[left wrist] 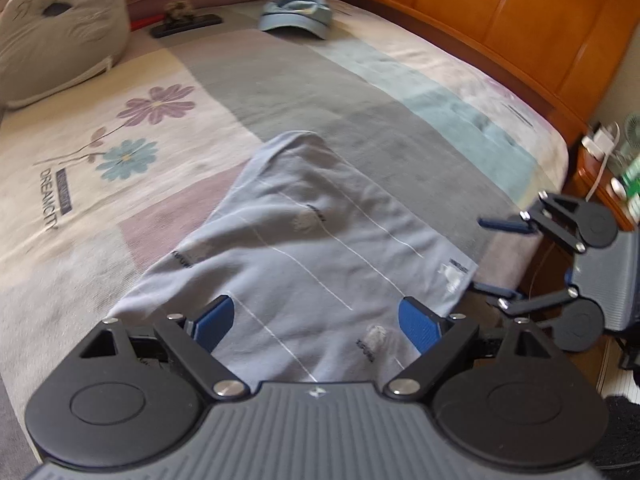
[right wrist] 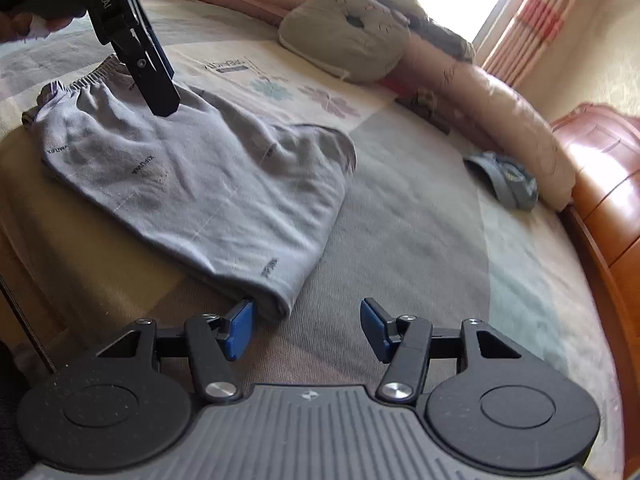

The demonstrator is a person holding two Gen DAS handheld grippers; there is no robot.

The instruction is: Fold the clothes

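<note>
Grey shorts (right wrist: 192, 184) flat near bed (right wrist: 420, 208) edge, left gripper (left wrist: 316, 320) over waistband, jaws spread, right gripper (right wrist: 306, 328) at hem corner, jaws spread, cap (left wrist: 296, 16) by headboard (left wrist: 500, 20).

One pair of grey shorts (right wrist: 192, 184) lies on the bed (right wrist: 420, 208). One blue cap (left wrist: 296, 16) sits at the upper middle of the left view. One grey cushion (left wrist: 60, 32) is upper left. Two tools appear: left (left wrist: 316, 320) and right (right wrist: 306, 326).
</note>
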